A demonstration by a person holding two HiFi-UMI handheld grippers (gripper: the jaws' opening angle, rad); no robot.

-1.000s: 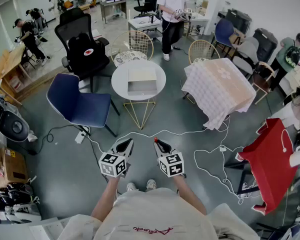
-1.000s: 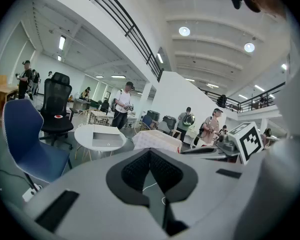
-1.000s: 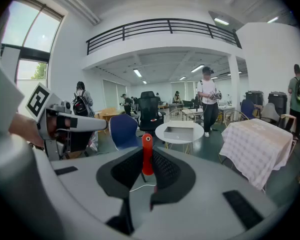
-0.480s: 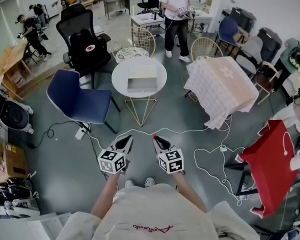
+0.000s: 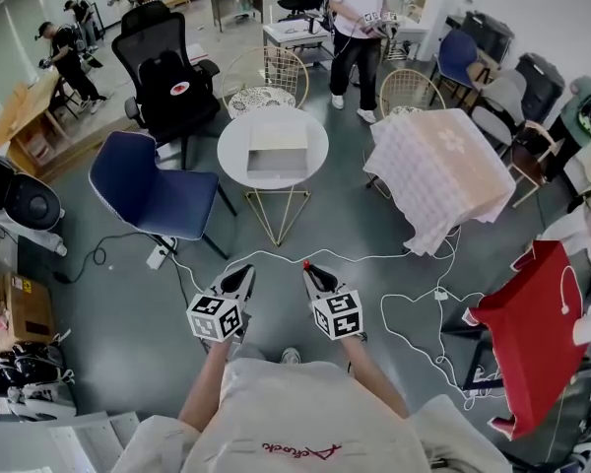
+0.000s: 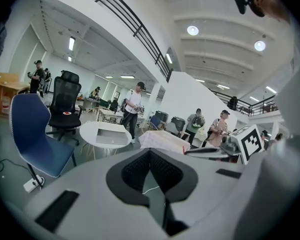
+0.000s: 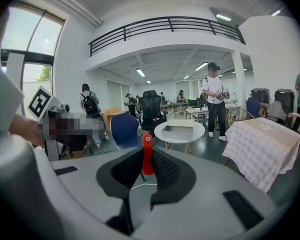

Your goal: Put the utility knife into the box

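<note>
In the head view both grippers are held low over the grey floor, short of a round white table. An open pale box lies on that table. My right gripper is shut on the utility knife, whose red end sticks out past the jaws. In the right gripper view the red knife stands upright between the pads, with the box far ahead. My left gripper is shut with nothing in it; in its own view the left gripper points toward the box.
A blue chair stands left of the round table and a black office chair behind it. A cloth-covered table is at the right, a red-draped one nearer. White cables trail over the floor. A person stands beyond.
The view has shifted a little forward and my feet have moved. Both grippers keep the same pose, the right one still holding the knife.
</note>
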